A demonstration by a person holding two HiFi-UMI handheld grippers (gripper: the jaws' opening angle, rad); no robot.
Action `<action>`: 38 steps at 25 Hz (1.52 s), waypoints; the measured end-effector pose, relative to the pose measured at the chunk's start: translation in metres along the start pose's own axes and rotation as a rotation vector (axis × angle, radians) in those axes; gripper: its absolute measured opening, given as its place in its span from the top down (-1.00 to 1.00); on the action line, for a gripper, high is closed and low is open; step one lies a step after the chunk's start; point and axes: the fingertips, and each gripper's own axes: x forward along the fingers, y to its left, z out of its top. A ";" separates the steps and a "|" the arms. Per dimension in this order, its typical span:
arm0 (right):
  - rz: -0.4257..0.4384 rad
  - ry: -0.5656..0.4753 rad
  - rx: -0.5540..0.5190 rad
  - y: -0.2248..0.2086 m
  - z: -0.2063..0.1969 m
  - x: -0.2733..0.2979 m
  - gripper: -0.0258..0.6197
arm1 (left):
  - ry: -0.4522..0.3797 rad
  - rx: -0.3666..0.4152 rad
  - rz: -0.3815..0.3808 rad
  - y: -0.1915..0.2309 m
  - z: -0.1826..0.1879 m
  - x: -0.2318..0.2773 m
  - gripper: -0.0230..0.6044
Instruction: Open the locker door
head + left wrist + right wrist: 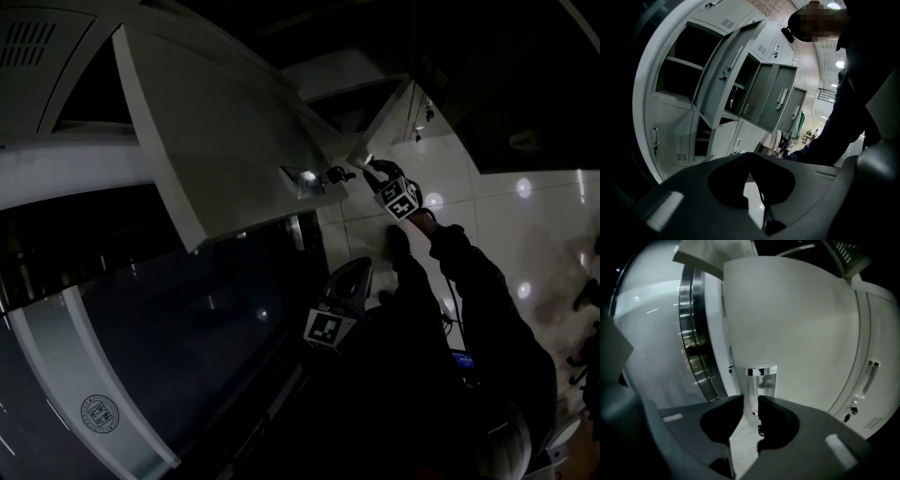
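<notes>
The grey locker door (234, 141) stands swung out from the cabinet. Its chrome handle (305, 178) is at the door's edge. My right gripper (361, 169) reaches up to it; in the right gripper view the handle (759, 378) runs down between the jaws and my right gripper (751, 411) is shut on it, with the door face (787, 319) just behind. My left gripper (349, 277) hangs low near my body, away from the door. In its own view my left gripper (761, 197) is shut with nothing in it.
A bank of grey lockers (670, 93) has several doors (773, 96) ajar. A neighbouring closed door carries a handle (869, 376) with a key below. A dark glass panel (187, 319) lies under the open door. A glossy tiled floor (525, 216) spreads to the right.
</notes>
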 end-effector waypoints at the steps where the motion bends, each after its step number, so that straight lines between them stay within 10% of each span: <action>1: -0.007 0.001 0.008 -0.001 -0.007 -0.010 0.67 | 0.002 0.009 -0.004 -0.001 -0.001 0.000 0.88; 13: -0.160 0.016 0.070 -0.002 -0.047 -0.107 0.66 | 0.038 0.103 -0.027 0.001 -0.028 0.003 0.88; 27: -0.204 -0.196 0.177 0.262 -0.113 -0.369 0.67 | -0.044 -0.030 -0.046 -0.097 -0.189 -0.182 0.88; 29: -0.240 -0.182 0.172 0.293 -0.131 -0.418 0.92 | -0.033 -0.052 -0.041 -0.121 -0.212 -0.200 0.88; 38: -0.238 -0.204 0.107 0.354 -0.148 -0.510 0.92 | -0.065 -0.041 -0.036 -0.176 -0.235 -0.225 0.88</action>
